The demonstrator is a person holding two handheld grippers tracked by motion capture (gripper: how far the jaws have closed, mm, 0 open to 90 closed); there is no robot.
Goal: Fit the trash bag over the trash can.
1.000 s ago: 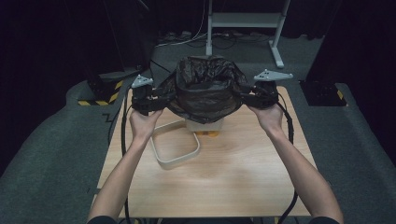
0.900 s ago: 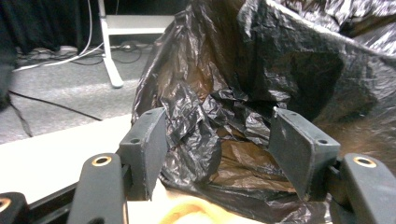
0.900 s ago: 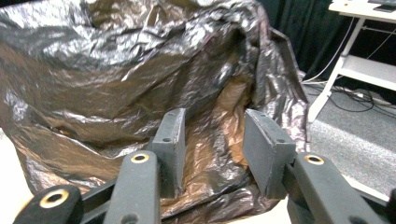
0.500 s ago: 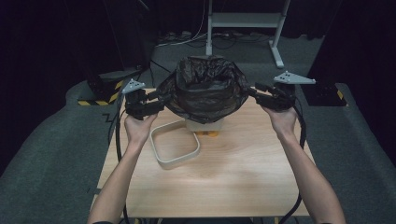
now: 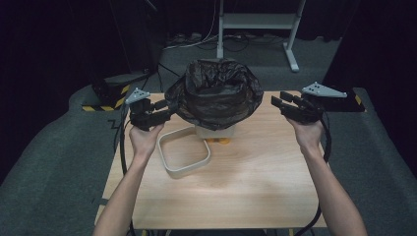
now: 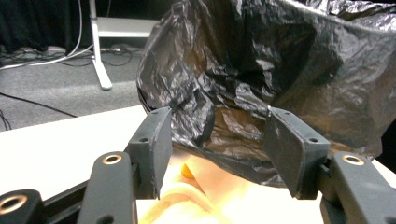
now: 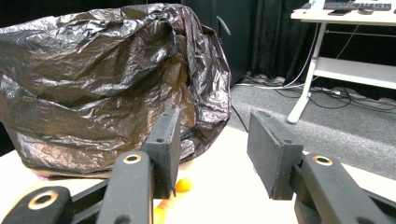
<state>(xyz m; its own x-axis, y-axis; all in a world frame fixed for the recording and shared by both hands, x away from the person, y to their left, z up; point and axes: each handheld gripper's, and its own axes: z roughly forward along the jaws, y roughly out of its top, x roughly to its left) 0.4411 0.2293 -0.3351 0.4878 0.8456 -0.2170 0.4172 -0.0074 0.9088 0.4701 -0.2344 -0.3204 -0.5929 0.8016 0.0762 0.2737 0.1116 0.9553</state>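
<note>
Over on the left, the left gripper (image 5: pixel 166 109) sits right at the edge of the black bin bag (image 5: pixel 216 93), its fingers (image 6: pixel 154 144) standing fairly wide and just now closing a little. In the left gripper view the crinkled skirt of the bag hangs between them, but the pads are not pressing on it. Below it, a loose beige ring frame (image 5: pixel 183 151) lies flat on the bench (image 5: pixel 231 196).

In the middle, the bag is draped over a pale bin (image 5: pixel 215 132) at the far side of the bench, mouth open, film folded down around the rim. Something small and orange (image 5: pixel 220 141) peeks out at the bin's foot.

To the right, the right gripper (image 5: pixel 277 101) hangs clear of the bag, fingers (image 7: pixel 166 144) about half open with nothing between them.

My read: the bag is being fitted over the bin and its overhang smoothed. Next, I'd judge, both grippers need a pinch on the hanging film at opposite sides, pulling down evenly so the liner seats without tipping the bin.
</note>
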